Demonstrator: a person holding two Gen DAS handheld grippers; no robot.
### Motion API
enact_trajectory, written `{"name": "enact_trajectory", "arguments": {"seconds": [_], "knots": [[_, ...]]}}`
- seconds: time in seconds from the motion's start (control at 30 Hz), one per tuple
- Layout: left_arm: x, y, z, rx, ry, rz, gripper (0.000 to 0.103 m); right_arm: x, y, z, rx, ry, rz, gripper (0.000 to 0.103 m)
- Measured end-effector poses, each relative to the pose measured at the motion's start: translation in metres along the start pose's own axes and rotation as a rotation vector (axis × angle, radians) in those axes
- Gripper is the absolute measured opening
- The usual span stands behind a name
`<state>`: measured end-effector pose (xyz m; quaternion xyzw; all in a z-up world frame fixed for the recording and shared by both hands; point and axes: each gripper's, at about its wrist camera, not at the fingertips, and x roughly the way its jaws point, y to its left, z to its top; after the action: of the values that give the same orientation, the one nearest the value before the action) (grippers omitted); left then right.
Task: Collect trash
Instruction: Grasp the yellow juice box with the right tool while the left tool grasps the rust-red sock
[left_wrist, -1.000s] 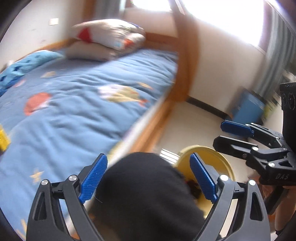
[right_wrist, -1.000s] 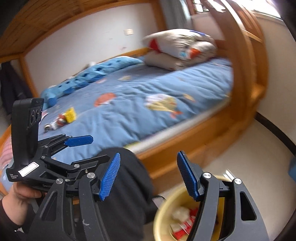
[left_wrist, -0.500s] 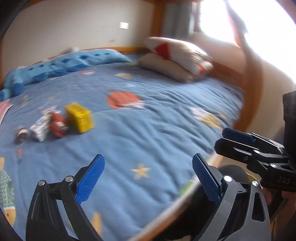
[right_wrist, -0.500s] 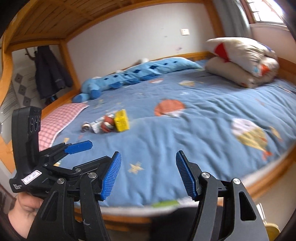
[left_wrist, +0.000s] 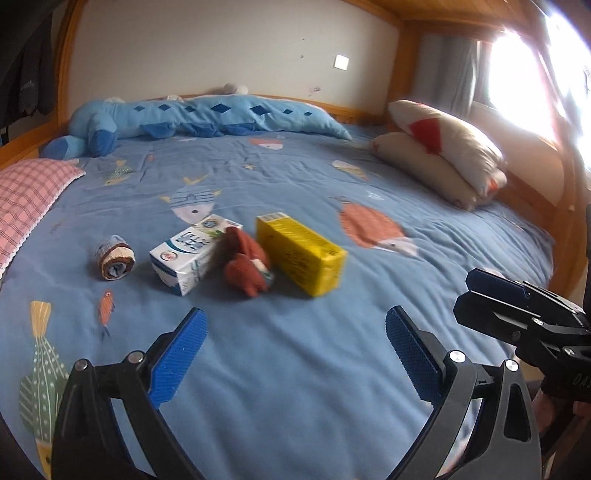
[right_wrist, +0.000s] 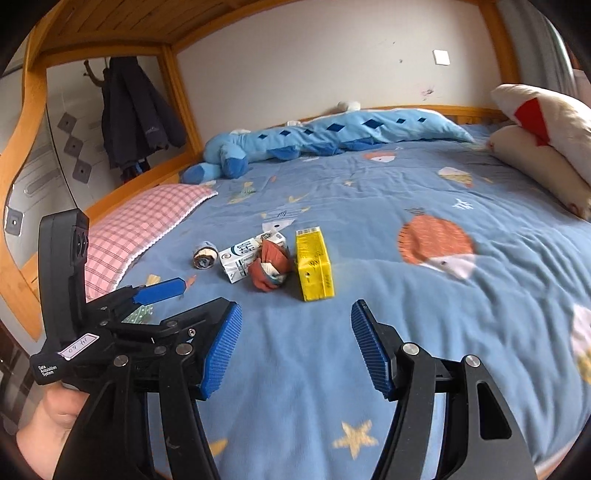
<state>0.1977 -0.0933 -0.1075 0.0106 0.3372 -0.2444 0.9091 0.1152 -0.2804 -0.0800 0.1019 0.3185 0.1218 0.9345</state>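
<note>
The bed (left_wrist: 295, 369) is filling nearly everything in front of me, its blue fish-print cover lying flat and serving as the ground on which the litter is sitting. A long blue plush toy (left_wrist: 207, 118) is lying along the wall beyond the yellow carton, and a pink checked pillow (right_wrist: 136, 229) is resting off to the carton's left, both looking like bedding that belongs there rather than rubbish.

The trash is lying bunched together in the middle of the cover. The yellow carton (left_wrist: 301, 253) is lying on its side, looking like an emptied drink box. Just left of it, touching or nearly so, a crumpled red wrapper (left_wrist: 245, 264) is leaning against a white milk carton (left_wrist: 190, 254), also on its side. Further left of the yellow carton, apart from the rest, a small rolled wrapper (left_wrist: 114, 256) is sitting on its own. No bin is showing in either view, and I cannot tell whether the cartons are holding anything.

The left gripper (left_wrist: 293, 350) is hovering short of the yellow carton with its fingers spread wide and holding nothing. The right gripper (right_wrist: 295, 347) is hanging beside it, fingers likewise apart and empty, probably lining up for a pick.
</note>
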Motion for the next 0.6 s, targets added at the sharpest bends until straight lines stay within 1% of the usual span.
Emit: {"name": "enact_trajectory", "arguments": {"seconds": [0.07,0.13,0.3,0.43,0.53,0.57,0.6], "knots": [[0.011,0.009,0.002,-0.014,0.011,0.003,0.097,0.014,-0.002,0.006,0.0,0.017,0.001,0.061],[0.025,0.022,0.006,-0.038,0.024,-0.013,0.097,0.032,-0.004,0.013,-0.007,0.037,-0.005,0.061],[0.055,0.04,0.011,-0.043,0.051,-0.015,0.097,0.08,-0.012,0.026,-0.015,0.097,-0.004,0.058],[0.069,0.05,0.009,-0.056,0.077,-0.031,0.097,0.118,-0.012,0.033,-0.031,0.148,0.006,0.058],[0.076,0.055,0.009,-0.07,0.088,-0.048,0.097,0.141,-0.016,0.033,-0.012,0.183,0.019,0.058],[0.077,0.055,0.01,-0.072,0.088,-0.051,0.097,0.146,-0.018,0.032,-0.006,0.188,0.022,0.056],[0.079,0.054,0.011,-0.071,0.091,-0.057,0.097,0.15,-0.02,0.032,-0.003,0.198,0.023,0.047]]}}
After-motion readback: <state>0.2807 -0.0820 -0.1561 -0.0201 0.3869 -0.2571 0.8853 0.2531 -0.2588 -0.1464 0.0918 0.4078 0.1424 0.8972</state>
